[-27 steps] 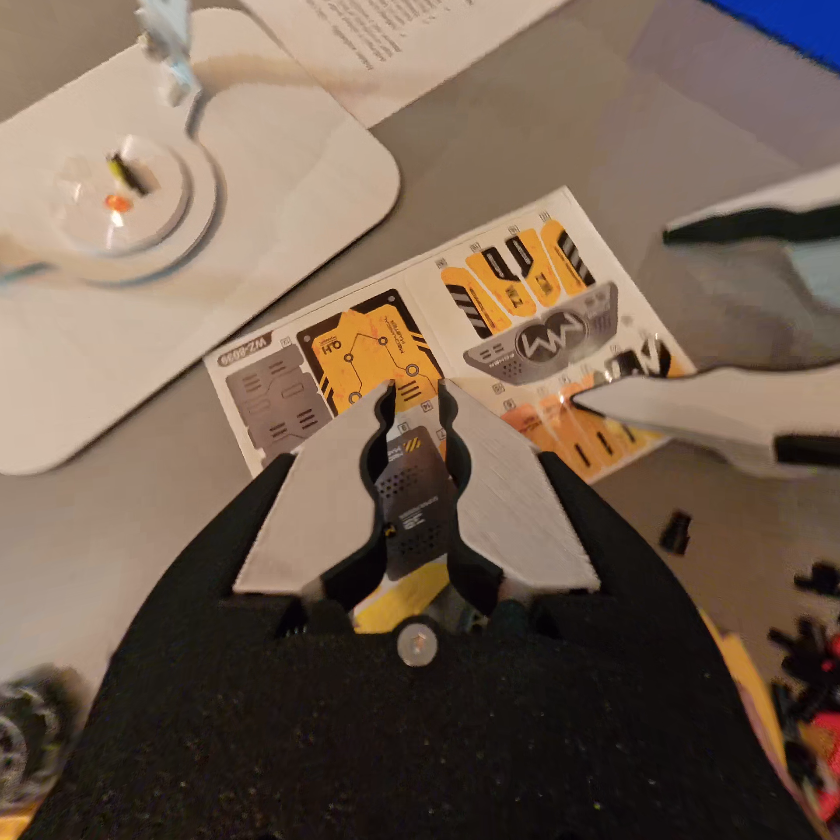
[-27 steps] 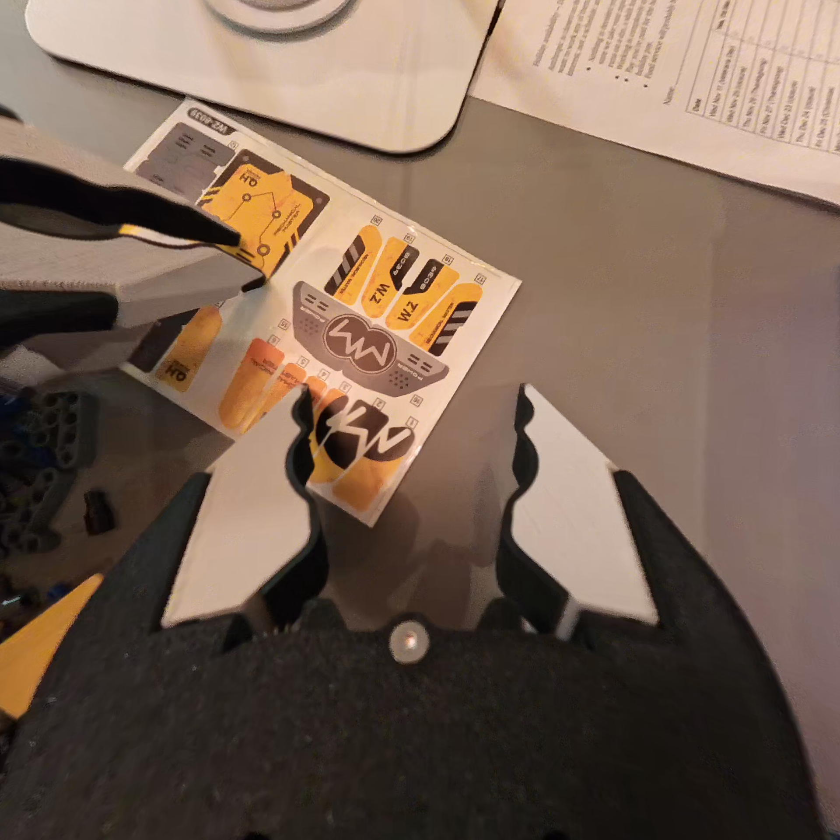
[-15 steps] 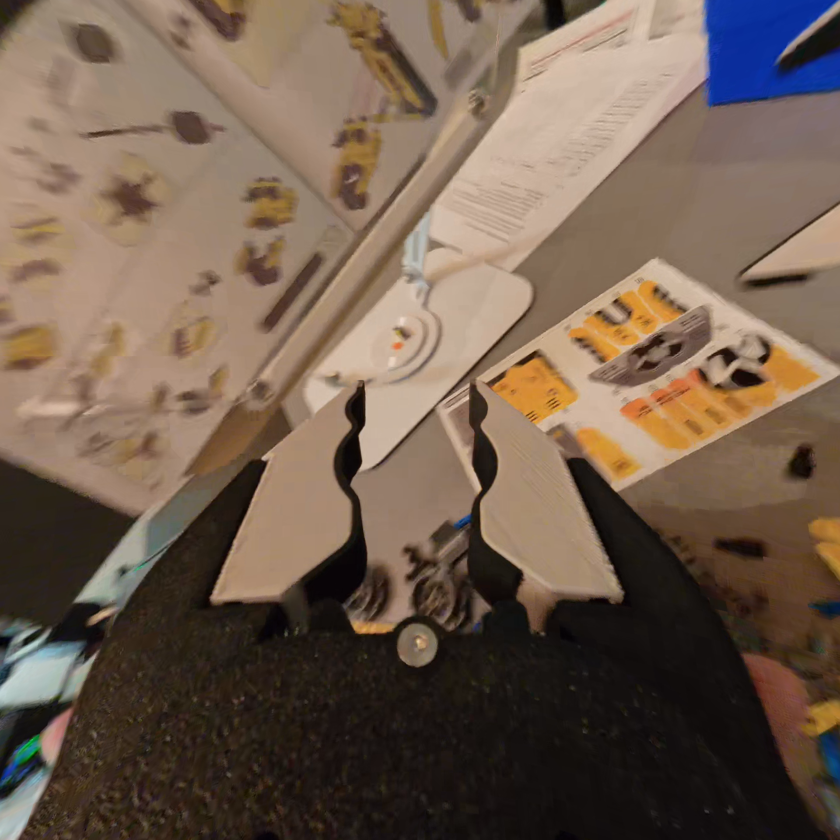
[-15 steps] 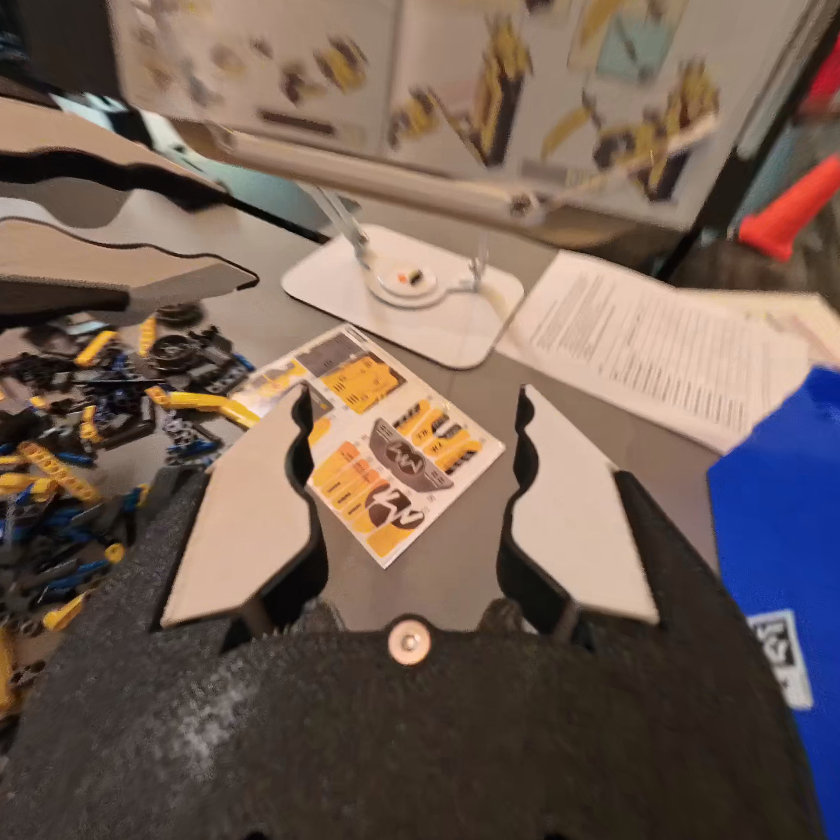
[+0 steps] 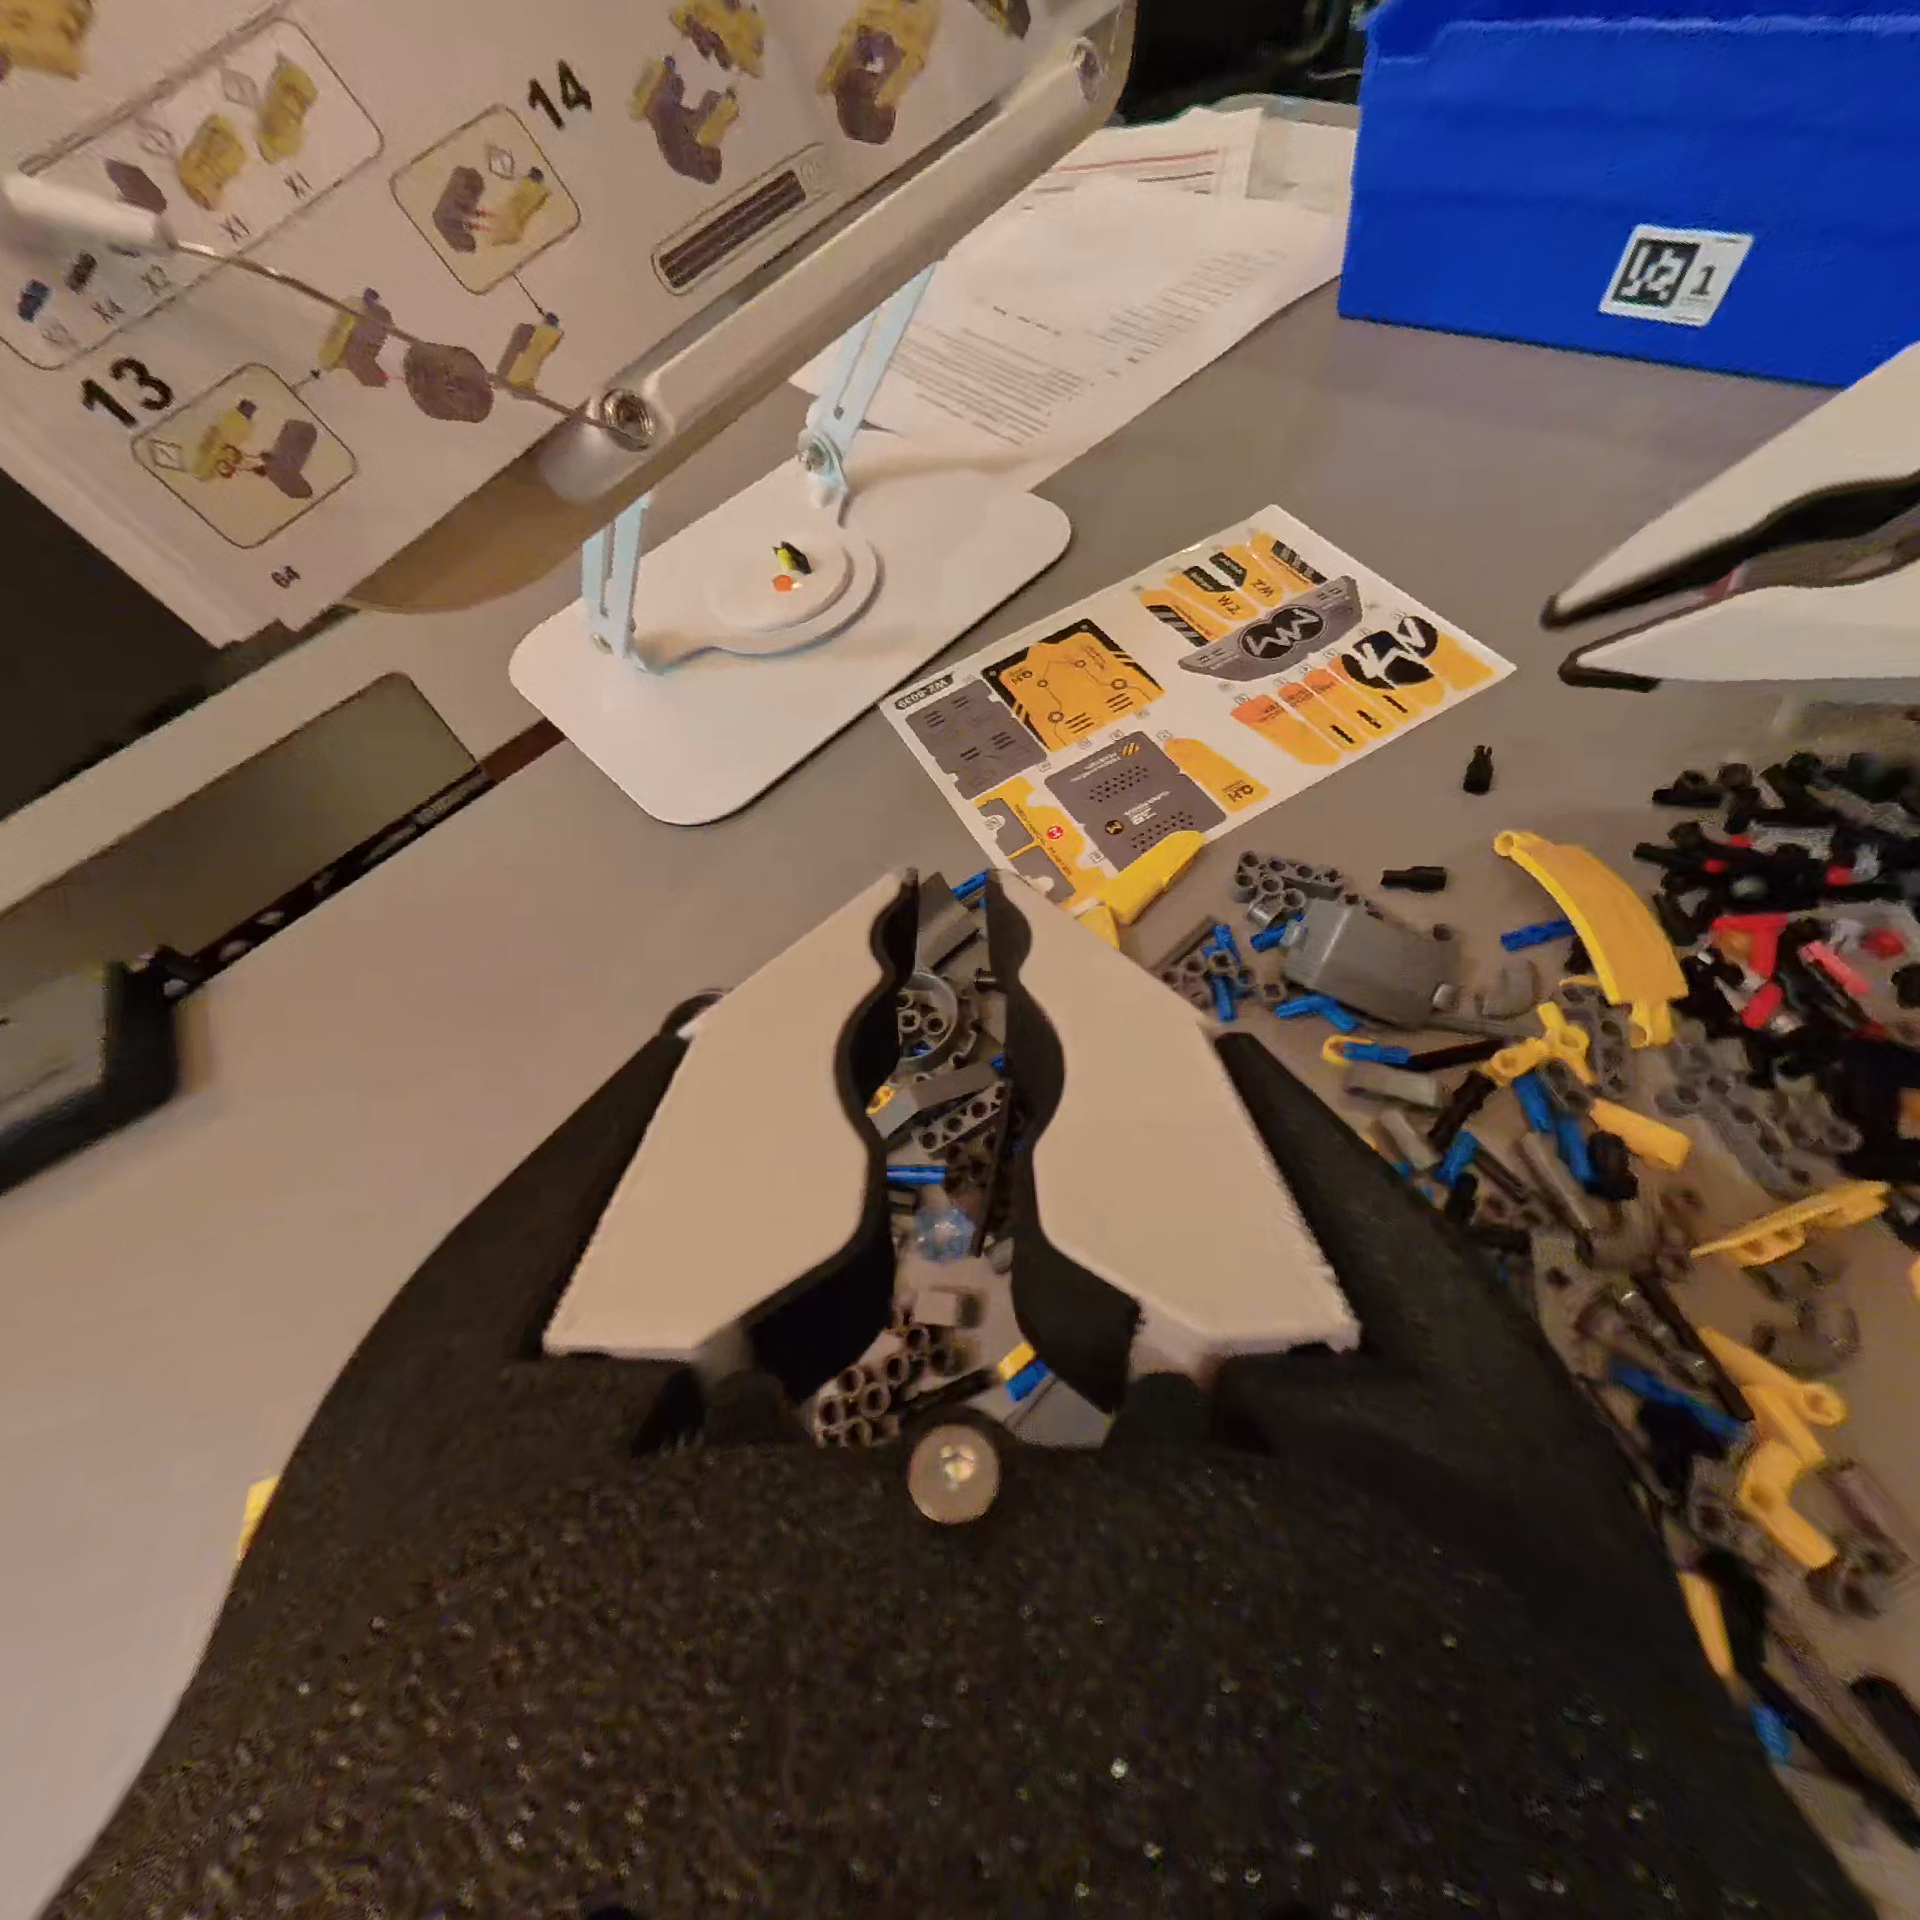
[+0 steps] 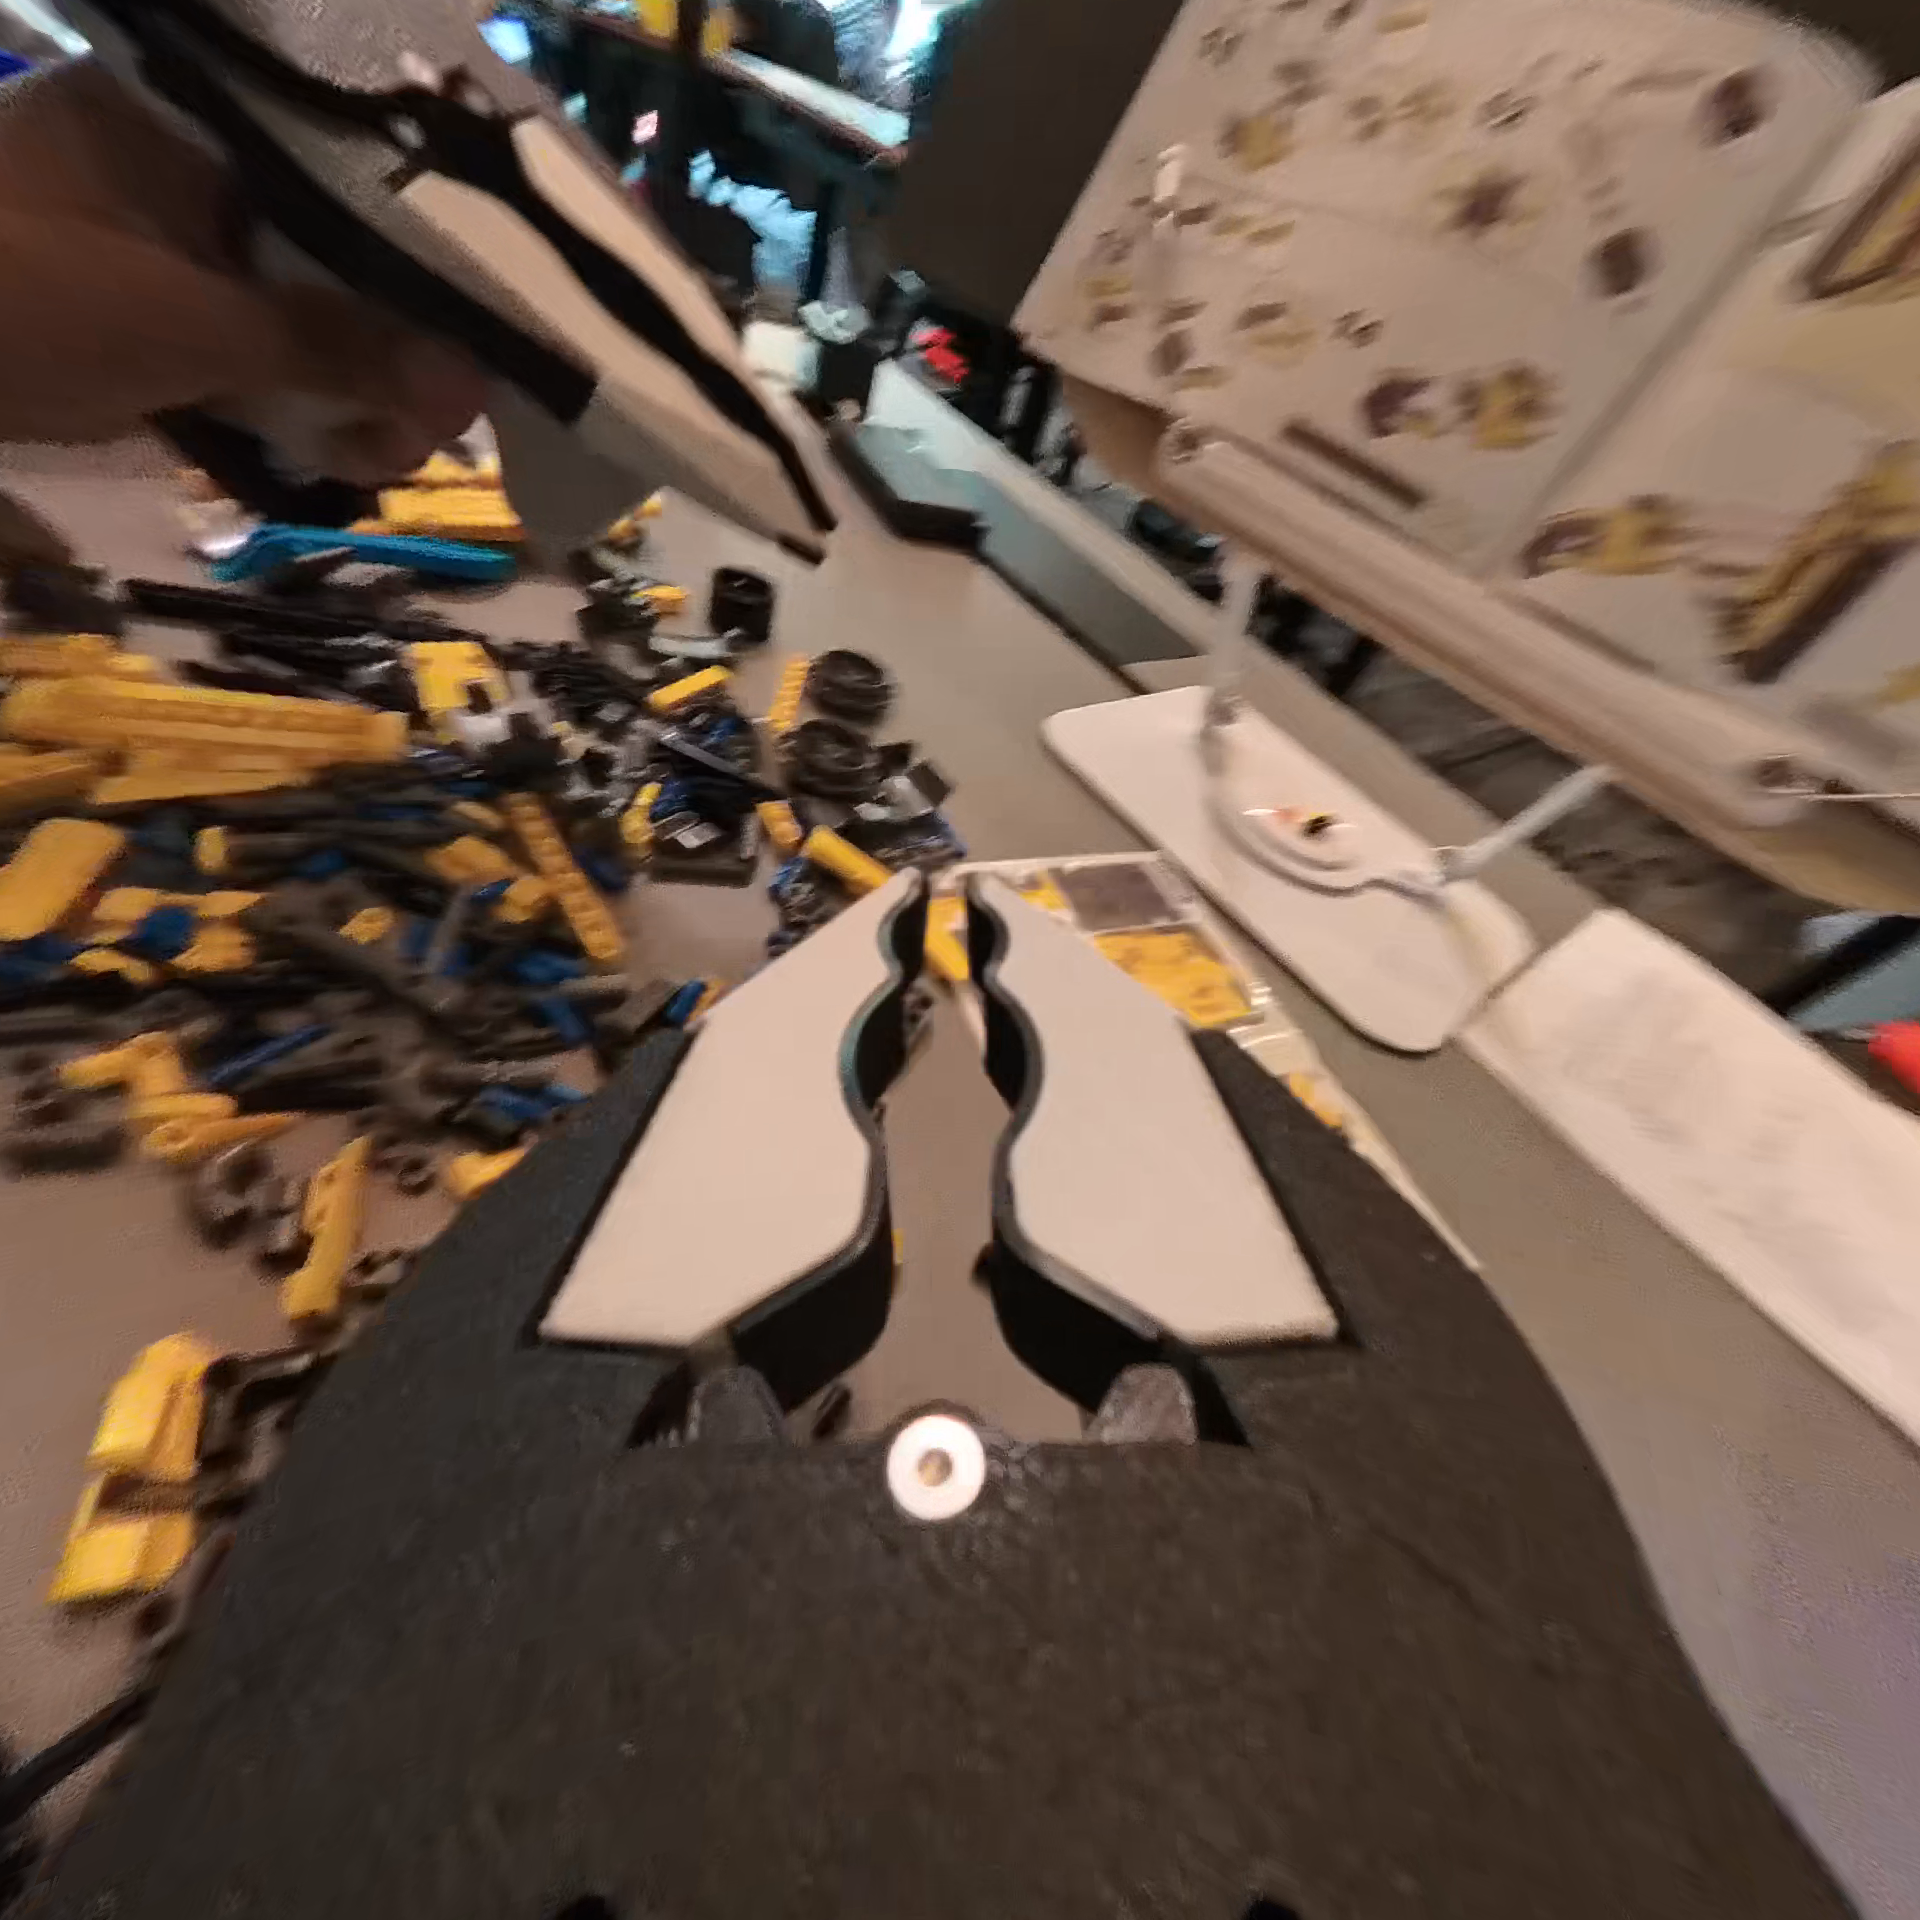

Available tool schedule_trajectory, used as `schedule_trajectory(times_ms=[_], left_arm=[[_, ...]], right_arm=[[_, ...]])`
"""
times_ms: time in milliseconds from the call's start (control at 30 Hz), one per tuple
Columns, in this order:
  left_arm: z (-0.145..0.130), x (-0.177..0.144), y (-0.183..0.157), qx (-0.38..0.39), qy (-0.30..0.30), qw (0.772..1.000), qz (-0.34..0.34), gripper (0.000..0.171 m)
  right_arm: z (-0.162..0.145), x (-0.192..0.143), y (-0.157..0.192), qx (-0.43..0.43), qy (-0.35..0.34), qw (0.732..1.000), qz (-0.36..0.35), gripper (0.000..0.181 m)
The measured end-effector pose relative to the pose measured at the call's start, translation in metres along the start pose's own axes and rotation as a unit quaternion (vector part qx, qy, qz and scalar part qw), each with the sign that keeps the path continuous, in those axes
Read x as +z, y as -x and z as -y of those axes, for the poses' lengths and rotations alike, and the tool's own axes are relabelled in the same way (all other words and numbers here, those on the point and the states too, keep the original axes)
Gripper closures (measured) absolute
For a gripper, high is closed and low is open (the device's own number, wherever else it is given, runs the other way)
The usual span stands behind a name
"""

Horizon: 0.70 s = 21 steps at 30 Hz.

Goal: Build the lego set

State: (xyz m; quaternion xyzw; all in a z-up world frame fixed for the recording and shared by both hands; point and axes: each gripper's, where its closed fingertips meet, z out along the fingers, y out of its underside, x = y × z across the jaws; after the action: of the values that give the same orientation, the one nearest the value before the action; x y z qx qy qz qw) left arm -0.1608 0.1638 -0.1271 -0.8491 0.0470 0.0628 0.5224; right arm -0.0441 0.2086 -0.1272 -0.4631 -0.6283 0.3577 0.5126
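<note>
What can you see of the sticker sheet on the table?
The sticker sheet is a glossy white rectangle printed with yellow, orange, grey and black decals. It lies flat on the grey table, askew, beside the white stand base and apart from it. Its near corner meets the loose brick pile. Neither tongs touch it.

Printed marks on instruction sheet (image 5: 312,260), sticker sheet (image 5: 1195,707), blue bin (image 5: 1558,156).

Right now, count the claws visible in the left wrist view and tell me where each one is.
2. The left claw fills the foreground, above the near edge of the brick pile. The right claw pokes in from the right edge, just past the sticker sheet. None hidden.
</note>
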Motion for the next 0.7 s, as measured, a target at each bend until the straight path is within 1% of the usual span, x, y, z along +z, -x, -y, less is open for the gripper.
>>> schedule_trajectory(times_ms=[33,133,233,333,400,500,567,633,700], left_arm=[[-0.001,-0.003,0.002,0.014,-0.008,1.0,0.005,0.16],[-0.006,-0.009,0.012,0.065,-0.024,0.997,0.04,0.171],[-0.01,-0.018,0.011,0.111,-0.033,0.993,0.04,0.171],[-0.008,-0.027,0.011,0.128,-0.052,0.989,0.052,0.171],[0.0,-0.035,0.008,0.12,-0.08,0.989,0.043,0.171],[0.02,-0.051,0.008,0.064,-0.142,0.988,0.016,0.171],[0.029,-0.061,0.012,0.033,-0.178,0.984,0.002,0.171],[0.031,-0.067,0.025,0.017,-0.201,0.979,0.023,0.171],[0.028,-0.07,0.045,0.019,-0.201,0.976,0.08,0.171]], right_arm=[[-0.004,0.001,0.005,0.008,0.011,1.0,0.024,0.181],[-0.011,0.002,0.01,0.029,0.024,0.998,0.059,0.181],[-0.012,0.001,0.013,0.055,0.022,0.995,0.082,0.181],[-0.008,-0.001,0.012,0.094,0.013,0.991,0.093,0.181],[-0.005,-0.003,0.009,0.117,0.003,0.989,0.095,0.181],[0.004,-0.007,0.003,0.142,-0.021,0.985,0.092,0.181],[0.008,-0.009,0.001,0.151,-0.035,0.984,0.09,0.181],[0.009,-0.009,0.001,0.151,-0.04,0.984,0.088,0.181],[0.008,-0.008,0.003,0.148,-0.034,0.985,0.087,0.181]])
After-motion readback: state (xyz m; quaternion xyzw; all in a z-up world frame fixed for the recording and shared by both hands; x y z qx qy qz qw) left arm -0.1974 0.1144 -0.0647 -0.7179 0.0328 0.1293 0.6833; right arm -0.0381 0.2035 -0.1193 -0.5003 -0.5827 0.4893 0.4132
